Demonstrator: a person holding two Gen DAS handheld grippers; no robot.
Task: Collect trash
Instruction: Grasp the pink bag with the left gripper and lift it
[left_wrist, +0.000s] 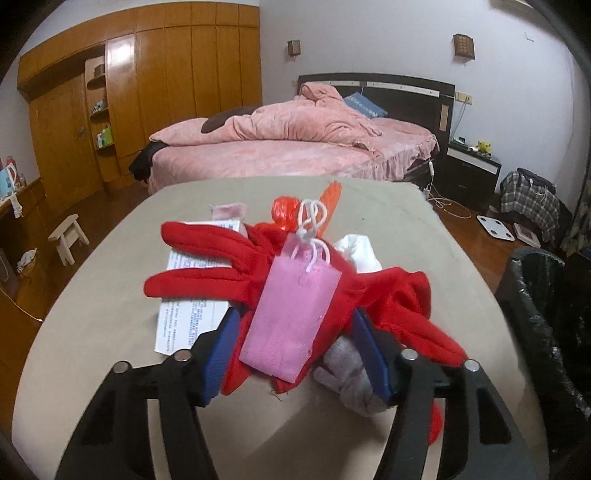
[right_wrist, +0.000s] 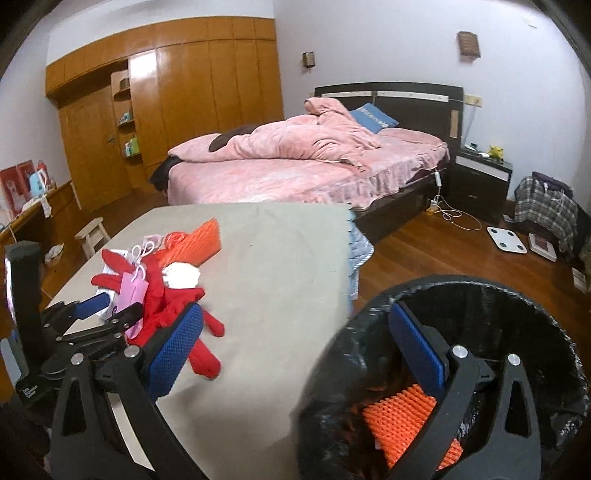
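Your left gripper (left_wrist: 291, 350) has its jaws half-closed around the pink bag (left_wrist: 291, 314) on the desk (left_wrist: 110, 369), so the red glove (left_wrist: 199, 258) beneath may snag and lift too, while your right gripper (right_wrist: 295, 350) hangs wide and empty over the bin (right_wrist: 535, 332)

Hidden and cut-off parts around the table and the bin

The pink bag (left_wrist: 291, 314) covers the middle of the red gloves (left_wrist: 207, 258); print on the paper sheet (left_wrist: 192, 291) is too small to read, and its near corner runs under a blue pad. The grey glove (left_wrist: 347, 373) sits partly behind the left gripper (left_wrist: 295, 347). The bin (right_wrist: 546, 325) is cut by the lower right edge, its near rim blurred; the orange ridged piece (right_wrist: 410, 413) inside is partly hidden behind the right gripper (right_wrist: 295, 350).
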